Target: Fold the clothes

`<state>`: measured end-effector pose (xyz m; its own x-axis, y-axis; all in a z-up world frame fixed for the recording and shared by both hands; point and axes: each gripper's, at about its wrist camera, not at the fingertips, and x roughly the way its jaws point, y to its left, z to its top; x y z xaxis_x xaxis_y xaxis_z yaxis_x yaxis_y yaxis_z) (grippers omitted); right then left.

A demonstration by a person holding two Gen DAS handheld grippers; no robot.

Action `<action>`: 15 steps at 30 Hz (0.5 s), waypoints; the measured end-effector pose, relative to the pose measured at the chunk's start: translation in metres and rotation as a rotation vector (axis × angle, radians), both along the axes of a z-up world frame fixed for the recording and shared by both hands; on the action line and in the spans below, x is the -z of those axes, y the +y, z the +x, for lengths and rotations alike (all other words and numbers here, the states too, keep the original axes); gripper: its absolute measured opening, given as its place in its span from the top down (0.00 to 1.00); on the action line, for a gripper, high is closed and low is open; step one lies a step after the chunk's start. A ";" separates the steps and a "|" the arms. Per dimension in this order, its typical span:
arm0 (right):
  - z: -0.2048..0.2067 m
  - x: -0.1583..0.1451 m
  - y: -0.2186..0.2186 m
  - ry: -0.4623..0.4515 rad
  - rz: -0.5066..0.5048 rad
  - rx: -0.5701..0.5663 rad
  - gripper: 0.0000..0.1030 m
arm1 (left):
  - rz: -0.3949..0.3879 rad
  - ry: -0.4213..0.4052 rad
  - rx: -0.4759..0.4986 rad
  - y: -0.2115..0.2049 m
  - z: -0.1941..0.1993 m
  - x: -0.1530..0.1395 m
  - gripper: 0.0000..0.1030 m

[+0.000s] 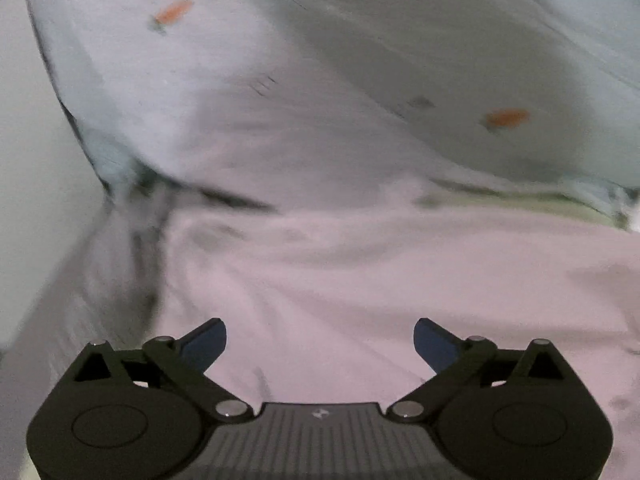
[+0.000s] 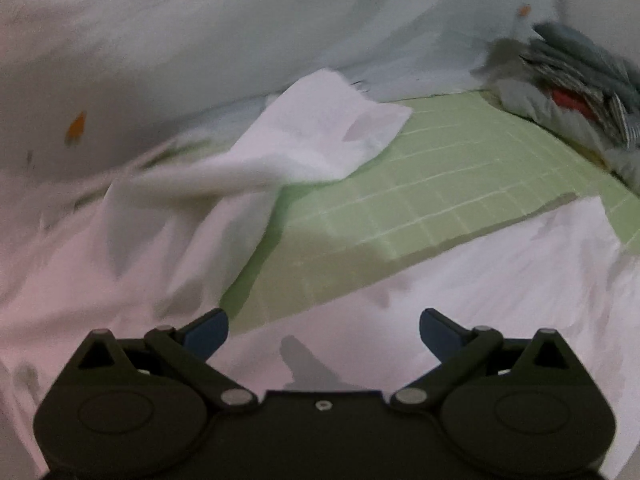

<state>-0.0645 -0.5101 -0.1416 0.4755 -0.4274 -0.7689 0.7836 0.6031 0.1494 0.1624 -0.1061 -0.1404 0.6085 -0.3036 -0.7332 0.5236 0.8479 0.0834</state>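
mostly blurred by motion; white garment [image 2: 304, 140] edges indistinct, heap of clothes [image 2: 576, 92] cut off. left tongs [image 1: 320, 344] and right tongs [image 2: 324, 332] released, poised low over garment.

I see white garment [image 2: 304, 140] ahead of my right fingers [image 2: 438, 334]: soft matt cloth, creased. Green bed sheet [image 2: 440, 184] beyond: matt woven cloth, pale grid. Fingers: blue, matt plastic look.

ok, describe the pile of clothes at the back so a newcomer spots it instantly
Start from the pale green gridded mat in the right wrist view and follow it to its far right corner. The heap of grey-blue striped fabrics sits there, with a red patch; everything nearby is plain white.
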 end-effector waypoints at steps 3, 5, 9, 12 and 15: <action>-0.011 0.000 -0.026 -0.044 0.044 -0.004 0.00 | -0.020 0.111 -0.001 -0.016 -0.036 0.012 0.03; -0.020 0.001 -0.042 -0.068 0.065 -0.004 0.00 | -0.022 0.170 -0.006 -0.029 -0.059 0.020 0.03; -0.038 0.008 -0.077 -0.136 0.148 0.016 0.00 | -0.008 0.277 -0.027 -0.052 -0.089 0.039 0.03; -0.045 0.019 -0.108 -0.175 0.222 0.078 0.00 | 0.008 0.316 -0.082 -0.063 -0.092 0.049 0.03; -0.040 0.031 -0.140 -0.221 0.278 0.124 0.01 | 0.057 0.316 -0.124 -0.072 -0.090 0.058 0.01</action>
